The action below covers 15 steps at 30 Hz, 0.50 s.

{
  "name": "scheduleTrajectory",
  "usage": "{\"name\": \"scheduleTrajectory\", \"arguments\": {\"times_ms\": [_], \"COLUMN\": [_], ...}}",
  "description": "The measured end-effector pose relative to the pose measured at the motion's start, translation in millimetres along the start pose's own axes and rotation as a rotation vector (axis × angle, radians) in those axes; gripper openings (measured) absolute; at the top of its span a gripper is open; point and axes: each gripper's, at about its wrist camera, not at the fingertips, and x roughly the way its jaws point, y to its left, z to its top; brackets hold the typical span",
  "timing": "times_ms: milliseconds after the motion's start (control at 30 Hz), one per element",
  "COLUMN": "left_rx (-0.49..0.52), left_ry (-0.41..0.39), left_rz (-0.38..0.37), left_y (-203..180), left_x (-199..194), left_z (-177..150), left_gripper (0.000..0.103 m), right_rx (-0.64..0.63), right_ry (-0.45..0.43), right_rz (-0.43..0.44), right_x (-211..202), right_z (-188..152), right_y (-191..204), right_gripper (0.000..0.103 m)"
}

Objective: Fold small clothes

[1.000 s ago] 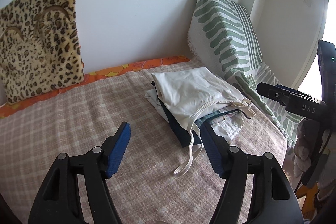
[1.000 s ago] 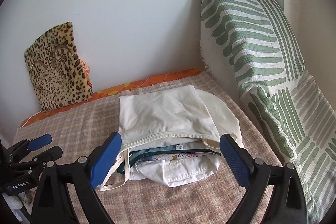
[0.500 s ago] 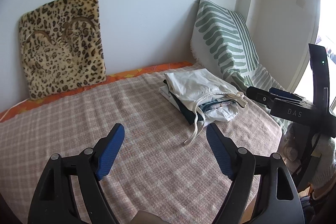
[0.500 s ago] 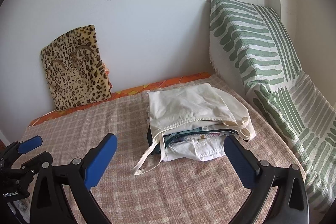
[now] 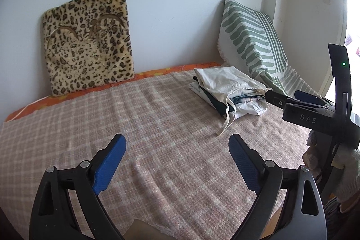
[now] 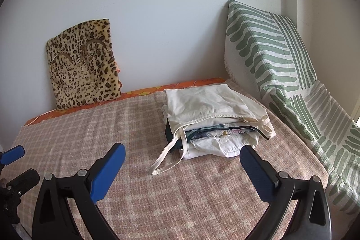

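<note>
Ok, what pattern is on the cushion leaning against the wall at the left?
Leopard print, tan with dark spots; the cushion shows best in the left wrist view.

Right hand-held gripper (image 6: 182, 167) spread wide, empty; folded clothes stack (image 6: 216, 120) on blanket (image 6: 90, 127).

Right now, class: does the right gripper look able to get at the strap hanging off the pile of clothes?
Probably yes: the right gripper is open, and only bare blanket lies between it and the strap.
</note>
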Motion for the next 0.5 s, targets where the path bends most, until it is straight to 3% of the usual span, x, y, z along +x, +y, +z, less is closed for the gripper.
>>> {"name": "scheduleTrajectory", "arguments": {"times_ms": [267, 367, 500], "left_rx": [0.034, 0.025, 0.030], "left_ry": [0.014, 0.004, -0.005], "left_rz": [0.024, 0.040, 0.051], "left_y": [4.1, 8.0, 11.4], "left_x": [7.9, 8.1, 6.4], "left_z": [-13.1, -17.1, -19.5], "left_gripper": [0.093, 0.103, 0.103], "right_rx": [0.040, 0.038, 0.043], "right_ry": [0.013, 0.010, 0.016], "right_rz": [-0.007, -0.019, -0.022], "right_x": [15.5, 17.8, 21.0], "right_z": [-7.9, -9.4, -10.4], "right_y": [1.7, 3.1, 2.6], "right_gripper": [0.103, 0.103, 0.103]}}
